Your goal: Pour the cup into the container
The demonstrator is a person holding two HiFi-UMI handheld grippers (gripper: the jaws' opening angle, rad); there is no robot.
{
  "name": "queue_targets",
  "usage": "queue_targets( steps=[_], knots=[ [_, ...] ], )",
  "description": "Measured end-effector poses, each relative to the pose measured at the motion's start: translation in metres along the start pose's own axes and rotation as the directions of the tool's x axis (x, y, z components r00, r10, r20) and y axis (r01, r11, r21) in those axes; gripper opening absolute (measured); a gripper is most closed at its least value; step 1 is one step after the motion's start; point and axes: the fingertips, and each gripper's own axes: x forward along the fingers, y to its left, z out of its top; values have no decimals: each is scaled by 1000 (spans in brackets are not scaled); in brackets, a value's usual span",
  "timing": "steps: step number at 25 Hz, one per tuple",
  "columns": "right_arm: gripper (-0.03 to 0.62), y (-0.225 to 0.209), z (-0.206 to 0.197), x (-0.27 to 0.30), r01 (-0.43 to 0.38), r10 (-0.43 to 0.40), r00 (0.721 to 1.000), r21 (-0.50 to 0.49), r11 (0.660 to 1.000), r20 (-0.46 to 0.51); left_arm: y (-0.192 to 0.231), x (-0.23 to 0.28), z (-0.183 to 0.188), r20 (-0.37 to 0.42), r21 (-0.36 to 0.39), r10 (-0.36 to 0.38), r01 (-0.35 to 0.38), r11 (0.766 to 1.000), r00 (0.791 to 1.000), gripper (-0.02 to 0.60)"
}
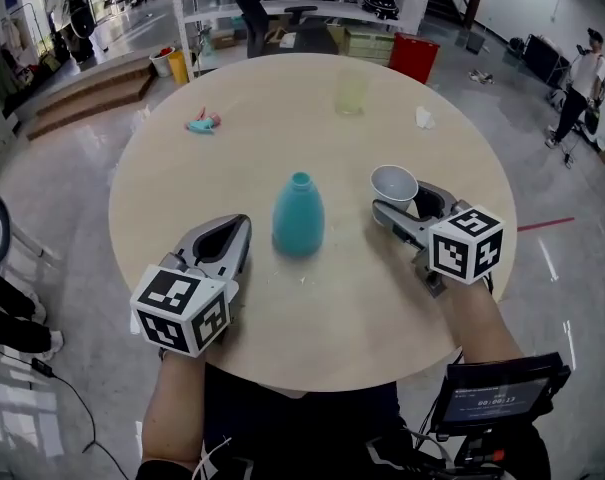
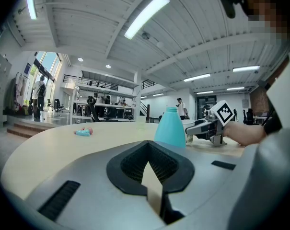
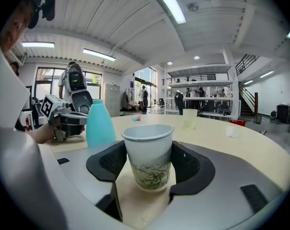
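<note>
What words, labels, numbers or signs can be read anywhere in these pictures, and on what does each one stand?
None can be read for certain.
On the small screen at the person's waist: a row of digits, too blurred to read.
On the paper cup: a green leaf print, no words.
On the teal bottle: no label shows.
On the marker cubes: black-and-white squares, no letters.

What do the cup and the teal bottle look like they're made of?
The cup is likely paper: matte white, printed green leaf pattern, thin rolled rim. The teal bottle is probably plastic or silicone: smooth, matte, opaque, evenly coloured. I can't tell which.
</note>
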Motion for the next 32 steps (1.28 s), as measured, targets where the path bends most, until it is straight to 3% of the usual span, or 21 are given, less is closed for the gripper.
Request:
queue_targets(
  steps=[15, 19, 26, 29, 30, 32],
  knots=[
    [285, -6, -15, -8, -31, 31, 1000, 78, 996, -2, -7, 3, -2, -4, -1, 4, -4, 1000, 1000, -2],
    [336, -5, -18, 0, -50, 51, 999, 94, 994, -11, 5, 10, -3, -5, -2, 2, -2, 1000, 1000, -2],
    [334, -8, -19, -52, 38, -45, 997, 134, 990, 57, -8, -4, -4, -7, 1, -29, 29, 1000, 1000, -2],
    [333, -8, -25, -63, 26, -33, 998, 118, 993, 61, -22, -11, -7, -6, 9, -67, 67, 998, 998, -2],
    [293, -5, -24, -66, 14, -23, 997, 123, 992, 77, -23, -14, -9, -3, 4, -55, 55, 998, 999, -2],
    [139, 5, -20, -71, -10, -7, 992, 140, 990, 122, -26, -20, -11, 8, -2, -26, 26, 1000, 1000, -2]
  ],
)
